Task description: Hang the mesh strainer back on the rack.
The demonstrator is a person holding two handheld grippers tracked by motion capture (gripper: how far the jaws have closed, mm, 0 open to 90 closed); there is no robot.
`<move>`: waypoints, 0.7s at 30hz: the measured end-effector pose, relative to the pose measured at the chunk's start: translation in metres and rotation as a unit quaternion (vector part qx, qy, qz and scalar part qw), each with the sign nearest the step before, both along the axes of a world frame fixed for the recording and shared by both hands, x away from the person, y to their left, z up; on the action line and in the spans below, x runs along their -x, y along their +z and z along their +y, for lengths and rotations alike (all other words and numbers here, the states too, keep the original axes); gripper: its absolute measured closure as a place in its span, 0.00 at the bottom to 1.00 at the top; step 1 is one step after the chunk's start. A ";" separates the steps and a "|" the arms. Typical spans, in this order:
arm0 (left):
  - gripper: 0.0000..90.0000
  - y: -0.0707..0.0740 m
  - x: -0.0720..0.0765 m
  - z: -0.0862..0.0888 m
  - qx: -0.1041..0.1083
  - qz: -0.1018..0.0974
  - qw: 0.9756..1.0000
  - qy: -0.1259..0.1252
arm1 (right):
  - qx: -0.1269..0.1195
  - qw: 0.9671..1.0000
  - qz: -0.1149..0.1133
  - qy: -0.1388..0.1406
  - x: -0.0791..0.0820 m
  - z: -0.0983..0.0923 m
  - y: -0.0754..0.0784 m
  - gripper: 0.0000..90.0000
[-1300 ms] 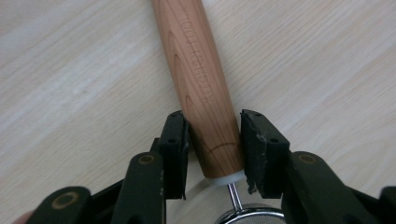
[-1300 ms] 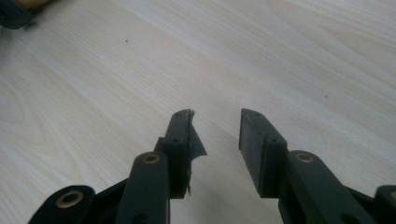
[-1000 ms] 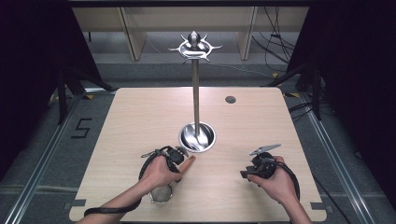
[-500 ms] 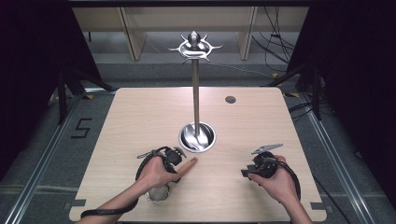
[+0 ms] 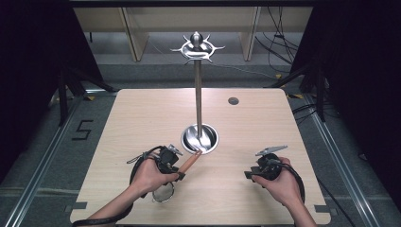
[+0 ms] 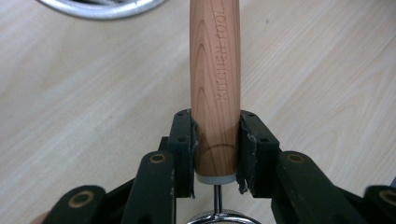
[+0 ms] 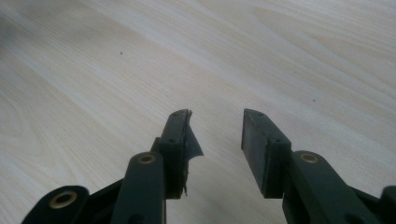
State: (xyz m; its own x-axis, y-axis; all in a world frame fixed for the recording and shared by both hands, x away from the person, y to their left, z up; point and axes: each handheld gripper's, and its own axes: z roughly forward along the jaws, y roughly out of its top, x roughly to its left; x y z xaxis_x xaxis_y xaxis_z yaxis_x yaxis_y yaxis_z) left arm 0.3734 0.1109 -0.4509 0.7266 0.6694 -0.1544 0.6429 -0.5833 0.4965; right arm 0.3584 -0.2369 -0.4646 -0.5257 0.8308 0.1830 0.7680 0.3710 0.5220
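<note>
High view: the room is dark at both sides, with grey floor, a metal rail (image 5: pixel 45 163) running along the left edge, a black "5" marking (image 5: pixel 82 130) on the floor, and pale shelving (image 5: pixel 137 28) beyond. The light wooden table with rounded corners (image 5: pixel 142 113) is matt and clean, with a small dark round hole (image 5: pixel 233 100) at the far right.

At the near left, the left gripper (image 5: pixel 178 166) is clamped on the round wooden handle stamped "KITCHEN TOOL" (image 5: pixel 190 161) of a utensil. The handle tip points toward the stand base, and the utensil's round wire-rimmed metal head (image 5: pixel 163 193) lies below the hand. In the left gripper view both pads (image 6: pixel 184 140) press on the handle (image 6: pixel 215 84), above the bare tabletop.

At the centre, a tall polished steel stand with a dish-shaped base (image 5: pixel 200 138) and a spiked hook crown (image 5: pixel 197 46) stands upright.

At the near right, the right gripper (image 5: pixel 253 175) rests low over the table, well apart from the stand. In the right gripper view its jaws stand apart with nothing between them, and they have just been opening. The left pad (image 7: pixel 187 135) shows a torn liner.
</note>
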 end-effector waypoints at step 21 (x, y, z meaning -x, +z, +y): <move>0.76 0.021 0.007 0.010 0.136 -0.128 0.981 0.058 | -0.001 1.000 -0.014 -0.006 -0.001 -0.003 0.003 0.67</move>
State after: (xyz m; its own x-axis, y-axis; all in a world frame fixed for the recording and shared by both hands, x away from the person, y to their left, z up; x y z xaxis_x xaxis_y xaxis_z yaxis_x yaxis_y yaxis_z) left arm 0.3661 0.1207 -0.4300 0.6863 0.7093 -0.1608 0.5306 -0.3372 0.7776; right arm 0.3597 -0.2396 -0.4612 -0.5200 0.8370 0.1706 0.7580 0.3601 0.5439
